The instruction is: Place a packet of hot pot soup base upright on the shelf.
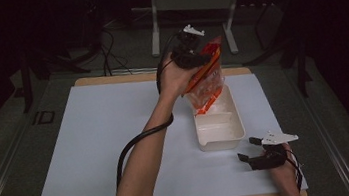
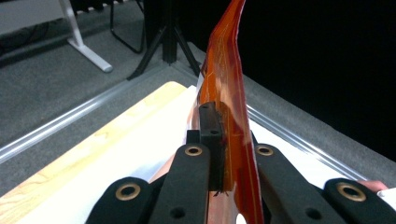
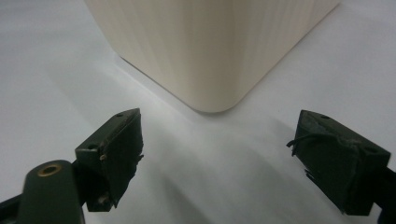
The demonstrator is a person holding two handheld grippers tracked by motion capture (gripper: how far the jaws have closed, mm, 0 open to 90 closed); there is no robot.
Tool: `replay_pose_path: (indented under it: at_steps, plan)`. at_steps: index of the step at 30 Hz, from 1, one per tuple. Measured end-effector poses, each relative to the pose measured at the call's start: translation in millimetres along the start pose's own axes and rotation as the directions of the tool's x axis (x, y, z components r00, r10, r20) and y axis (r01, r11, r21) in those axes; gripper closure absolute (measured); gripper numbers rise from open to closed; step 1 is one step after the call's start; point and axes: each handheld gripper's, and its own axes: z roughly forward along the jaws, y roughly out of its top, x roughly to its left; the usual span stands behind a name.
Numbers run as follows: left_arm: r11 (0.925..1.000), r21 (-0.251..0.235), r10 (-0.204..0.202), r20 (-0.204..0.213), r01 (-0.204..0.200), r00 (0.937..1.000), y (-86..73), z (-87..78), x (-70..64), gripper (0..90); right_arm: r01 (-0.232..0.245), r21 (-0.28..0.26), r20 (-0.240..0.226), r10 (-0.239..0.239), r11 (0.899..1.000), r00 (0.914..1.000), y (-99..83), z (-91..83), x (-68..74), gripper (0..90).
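Here, orange bag [image 1: 206, 75] tilted, mouth down, over tray [image 1: 219, 127]

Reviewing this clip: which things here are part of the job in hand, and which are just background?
In the job:
- orange snack bag, clamped in the left gripper above the bin
- white plastic bin
- right gripper, open, resting near the bin's corner

Just there:
- white table cover
- metal stand legs on the floor behind the table

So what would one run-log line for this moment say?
left gripper: shut on orange bag, held over tub | right gripper: open, low on the white sheet near tub corner | tub: on sheet
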Motion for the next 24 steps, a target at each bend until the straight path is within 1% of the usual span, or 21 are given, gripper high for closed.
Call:
replay_pose_path:
  at_steps: [2, 3, 5, 9, 15, 20, 21, 22, 24]
  plan:
    - [1.0, 0.007, -0.002, 0.0, 0.002, 1.0, -0.2, 2.0, -0.4, 90.0, 0.0, 0.0, 0.0, 0.0, 1.0, 1.0, 0.0, 0.0, 0.0, 15.7]
    - [0.9998, 0.018, -0.003, 0.004, 0.003, 1.0, -1.0, 6.0, -0.2, 90.0, 0.0, 0.0, -0.001, 0.0, 1.0, 1.0, 0.0, 0.0, 0.1, 15.7]
    - [0.9997, 0.024, -0.006, 0.012, 0.006, 0.9999, -1.2, 9.2, -0.1, 90.0, 0.001, 0.002, -0.001, -0.001, 1.0, 1.0, 0.1, -0.1, 0.1, 15.7]
    - [0.9991, 0.041, -0.007, 0.011, 0.006, 0.9999, 0.6, 14.6, -1.8, 90.0, 0.001, 0.004, -0.002, -0.001, 1.0, 1.0, 0.1, 0.0, 0.1, 15.7]
    - [0.9977, 0.067, 0.006, 0.022, -0.007, 0.9997, 3.5, 21.2, -4.7, 90.0, -0.001, 0.003, -0.005, 0.001, 1.0, 1.0, 0.1, 0.1, -0.2, 15.7]
    - [0.9962, 0.087, -0.004, 0.035, 0.001, 0.9994, 3.6, 27.7, -4.7, 90.0, -0.001, 0.003, -0.006, 0.001, 1.0, 1.0, 0.1, 0.1, -0.4, 15.6]
    - [0.9929, 0.119, -0.003, 0.036, -0.001, 0.9993, 1.9, 33.8, -5.0, 90.0, -0.001, 0.003, -0.006, 0.001, 1.0, 1.0, 0.1, 0.1, -0.4, 15.6]
    - [0.9915, 0.13, -0.005, 0.038, 0.0, 0.9992, -0.3, 37.3, -4.8, 90.0, -0.002, 0.003, -0.008, 0.002, 1.0, 1.0, 0.1, 0.1, -0.5, 15.7]
    - [0.9907, 0.135, -0.028, 0.051, 0.021, 0.9983, -6.0, 43.6, -2.6, 90.0, -0.002, 0.002, -0.007, 0.002, 1.0, 1.0, 0.0, 0.0, -0.6, 15.7]
